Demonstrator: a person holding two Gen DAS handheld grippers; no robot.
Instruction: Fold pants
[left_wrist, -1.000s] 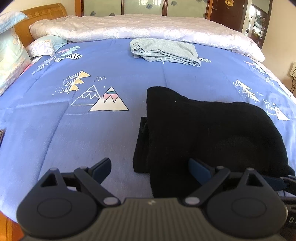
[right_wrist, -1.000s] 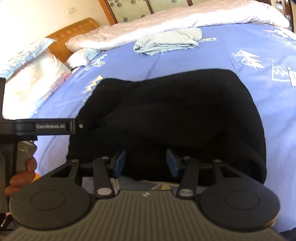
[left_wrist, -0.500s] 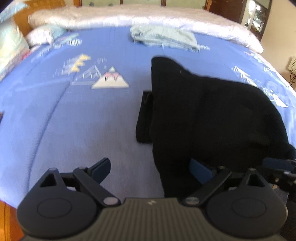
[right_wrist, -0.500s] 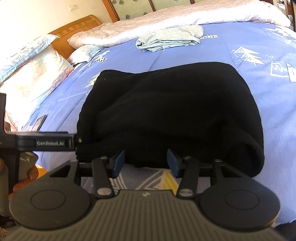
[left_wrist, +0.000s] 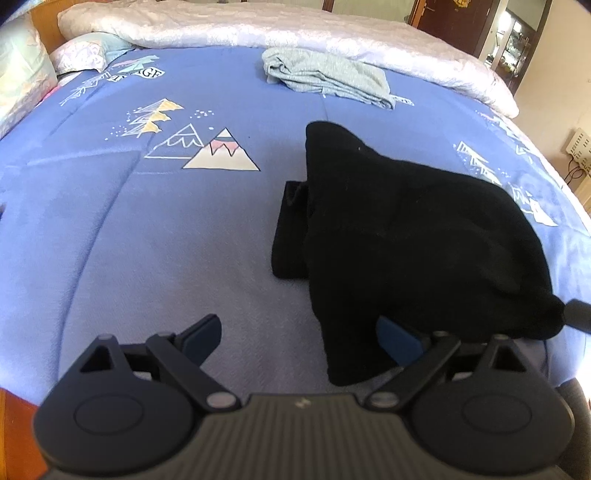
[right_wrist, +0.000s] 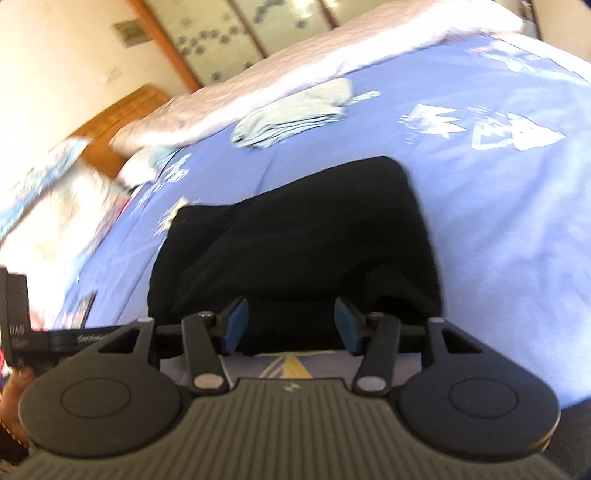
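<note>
Black pants (left_wrist: 406, 229) lie folded in a bundle on the blue bedspread (left_wrist: 147, 240); a narrower folded layer sticks out at their left side. My left gripper (left_wrist: 301, 338) is open wide just above the bed, with the pants' near corner lying loose between its fingers, close to the right pad (left_wrist: 399, 339). In the blurred, tilted right wrist view the pants (right_wrist: 295, 240) fill the middle. My right gripper (right_wrist: 291, 325) stands open at their near edge, and its pads (right_wrist: 236, 325) press on nothing.
A folded grey garment (left_wrist: 325, 74) lies farther up the bed, with a white quilt (left_wrist: 258, 29) behind it and pillows (left_wrist: 22, 74) at the left by the wooden headboard (right_wrist: 122, 110). A hand (right_wrist: 11, 398) holds the left gripper's handle at the bed's near edge.
The right wrist view has rolled and pulled back a little from the pants' near edge. The left gripper has shifted slightly along the bed. Both grippers stay open and the pants lie as before.
</note>
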